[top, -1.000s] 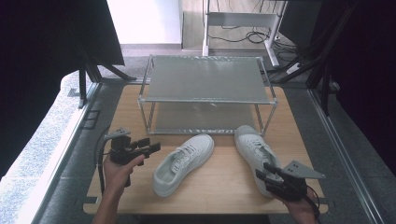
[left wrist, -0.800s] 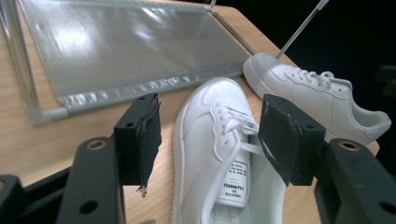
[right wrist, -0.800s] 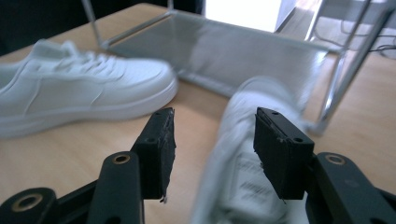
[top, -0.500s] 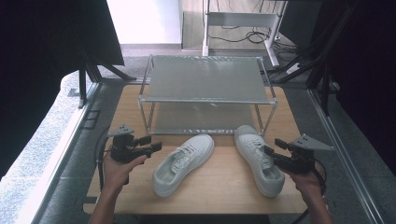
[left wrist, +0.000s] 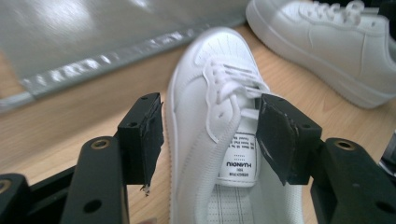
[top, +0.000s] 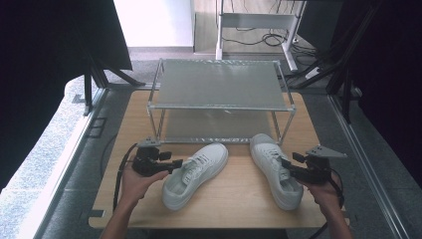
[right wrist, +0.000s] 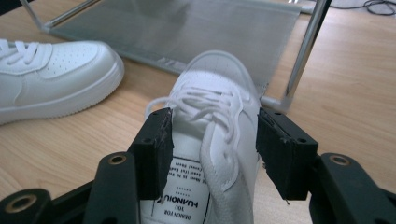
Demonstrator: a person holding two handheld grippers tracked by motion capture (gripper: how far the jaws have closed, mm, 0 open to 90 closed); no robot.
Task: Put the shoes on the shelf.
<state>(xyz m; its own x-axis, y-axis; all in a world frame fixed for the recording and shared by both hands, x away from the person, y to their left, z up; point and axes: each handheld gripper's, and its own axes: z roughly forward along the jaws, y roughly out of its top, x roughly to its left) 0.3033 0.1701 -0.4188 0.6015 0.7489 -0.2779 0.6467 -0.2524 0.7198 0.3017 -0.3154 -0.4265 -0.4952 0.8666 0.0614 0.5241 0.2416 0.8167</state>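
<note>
Two white sneakers lie on the wooden table point(top: 239, 199) in front of a metal rack. The left sneaker point(top: 199, 167) point(left wrist: 210, 93) points up and right, and my left gripper point(top: 175, 163) point(left wrist: 210, 137) stands open at its heel end. One pad is outside the shoe's side wall and the other over the tongue label. The right sneaker point(top: 271, 159) point(right wrist: 215, 93) points toward the rack. My right gripper point(top: 284, 164) point(right wrist: 215, 151) is open astride its laces and tongue. Its jaws have just been opening, and the pads stand off the shoe.
A two-shelf metal rack point(top: 219, 84) with mesh shelves stands at the back of the table; its front right leg point(right wrist: 303, 51) is close to the right sneaker's toe. Bare wood lies between the shoes and along the front edge. Cables trail from both grippers.
The left gripper has slid right up to the left sneaker. The right gripper has moved from the right sneaker's heel forward along the shoe. Both sneakers lie where they were.
</note>
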